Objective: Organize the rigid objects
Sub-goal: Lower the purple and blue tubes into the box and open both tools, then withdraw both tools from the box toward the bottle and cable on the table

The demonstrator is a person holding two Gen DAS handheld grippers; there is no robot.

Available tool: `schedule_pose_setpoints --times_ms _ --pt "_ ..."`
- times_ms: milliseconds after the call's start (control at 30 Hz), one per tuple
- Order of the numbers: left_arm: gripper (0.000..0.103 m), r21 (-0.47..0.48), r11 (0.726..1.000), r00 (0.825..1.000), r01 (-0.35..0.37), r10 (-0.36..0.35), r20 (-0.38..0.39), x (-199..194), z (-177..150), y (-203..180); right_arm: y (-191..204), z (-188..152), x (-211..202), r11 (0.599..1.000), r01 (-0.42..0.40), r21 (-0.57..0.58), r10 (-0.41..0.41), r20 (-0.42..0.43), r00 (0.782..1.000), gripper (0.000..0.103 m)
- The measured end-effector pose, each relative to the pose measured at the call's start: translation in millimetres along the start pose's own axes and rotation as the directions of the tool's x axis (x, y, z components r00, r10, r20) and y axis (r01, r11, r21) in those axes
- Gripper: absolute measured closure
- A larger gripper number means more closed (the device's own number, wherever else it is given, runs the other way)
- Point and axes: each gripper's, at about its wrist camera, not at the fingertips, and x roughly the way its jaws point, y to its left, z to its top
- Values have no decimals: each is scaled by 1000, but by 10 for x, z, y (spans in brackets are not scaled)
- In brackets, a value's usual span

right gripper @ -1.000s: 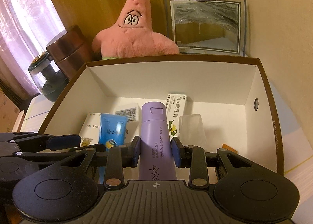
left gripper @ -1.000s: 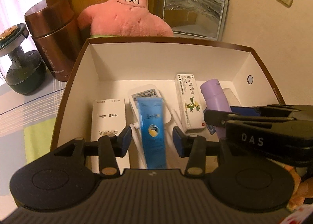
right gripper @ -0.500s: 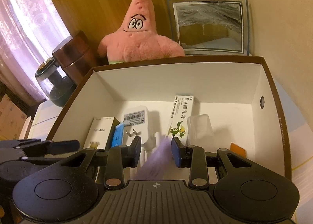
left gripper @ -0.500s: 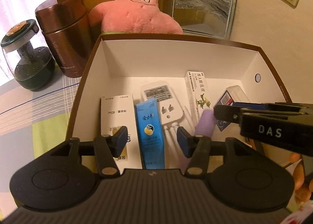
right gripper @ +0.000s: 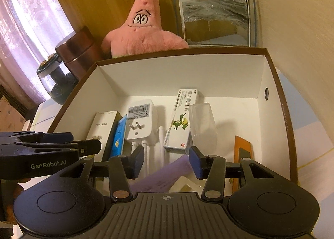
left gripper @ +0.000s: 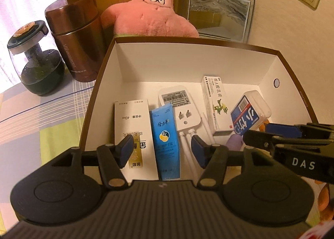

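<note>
White cardboard box (left gripper: 158, 61) (glossy tubes inside); both grippers (left gripper: 162, 149) (right gripper: 166, 160) just spread, empty.

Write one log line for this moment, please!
left tool: open, over blue tube | right tool: jaws just opened, purple tube lying loose in box

Inside the box (left gripper: 108, 65): two tubes, blue (left gripper: 166, 140) and purple (right gripper: 167, 174), two cartons (left gripper: 130, 134) (left gripper: 217, 103). One plug adapter (left gripper: 179, 105) beside them.

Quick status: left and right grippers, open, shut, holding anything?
Left gripper: jaws just opened, over blue tube, not gripping.
Right gripper: jaws just opened, purple bottle released.
</note>
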Motion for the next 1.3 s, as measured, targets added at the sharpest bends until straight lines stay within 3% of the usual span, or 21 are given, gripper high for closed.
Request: schedule_pose_setpoints --times_ms 300,400,733,1300 --pt "46 -3 1000 1000 8 -8 20 -177 -71 -38 82 -46 -234 1000 -5 -14 5 38 999 49" --pt "40 4 1000 999 5 -5 34 -269 -121 -39 116 -81 -353 1000 3 -20 -2 61 998 46" --pt "37 -10 1000 998 -5 5 66 -675 -439 48 238 -315 -765 999 -19 -50 25 108 994 43" --pt "37 -33 999 998 -16 18 52 -1205 -1218 87 555 -928 -1051 987 -82 -138 87 34 996 42"
